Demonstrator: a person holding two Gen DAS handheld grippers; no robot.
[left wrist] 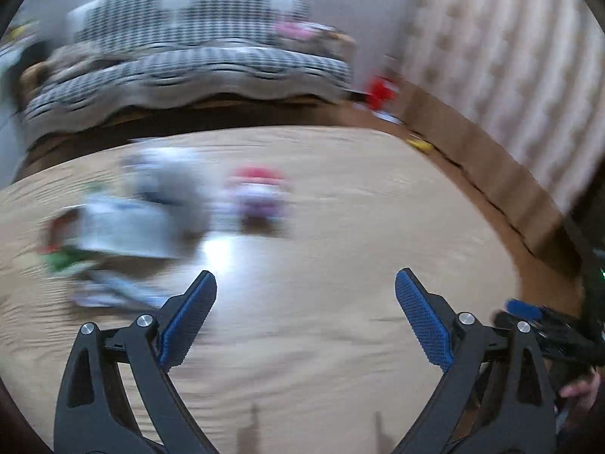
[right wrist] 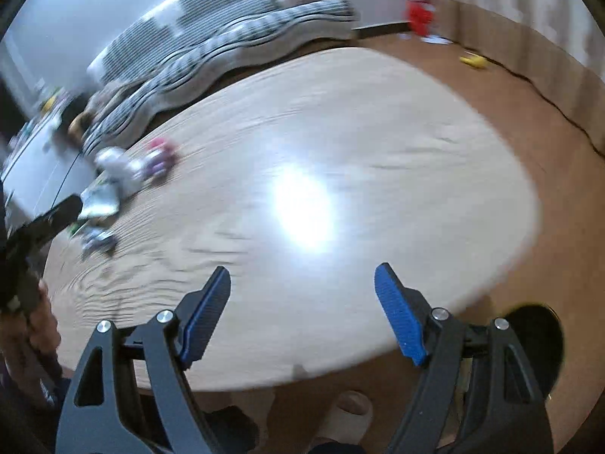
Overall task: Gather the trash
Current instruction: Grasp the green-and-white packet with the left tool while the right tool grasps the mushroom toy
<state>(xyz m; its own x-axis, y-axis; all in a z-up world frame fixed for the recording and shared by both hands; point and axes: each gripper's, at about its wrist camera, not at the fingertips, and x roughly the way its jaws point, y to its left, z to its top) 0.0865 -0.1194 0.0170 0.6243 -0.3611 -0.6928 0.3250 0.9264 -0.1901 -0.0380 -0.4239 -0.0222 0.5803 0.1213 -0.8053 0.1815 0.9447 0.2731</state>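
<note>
Both views are motion-blurred. A heap of trash lies on the light wooden table point(left wrist: 321, 227): a white wrapper point(left wrist: 128, 230), a grey crumpled piece point(left wrist: 170, 178), a red and purple packet point(left wrist: 261, 193) and a flat bluish wrapper point(left wrist: 113, 295). My left gripper point(left wrist: 304, 317) is open and empty, just right of the heap. In the right wrist view the same heap point(right wrist: 121, 185) sits at the table's far left. My right gripper point(right wrist: 302, 310) is open and empty over the near table edge point(right wrist: 340, 363). The left gripper's finger point(right wrist: 56, 215) shows at the left edge.
A checkered sofa point(left wrist: 196, 64) stands behind the table. A red object point(left wrist: 382, 90) and a yellow object point(left wrist: 419, 143) lie on the brown floor by the curtain point(left wrist: 510, 68). A dark round bin point(right wrist: 537, 344) stands at the table's near right corner.
</note>
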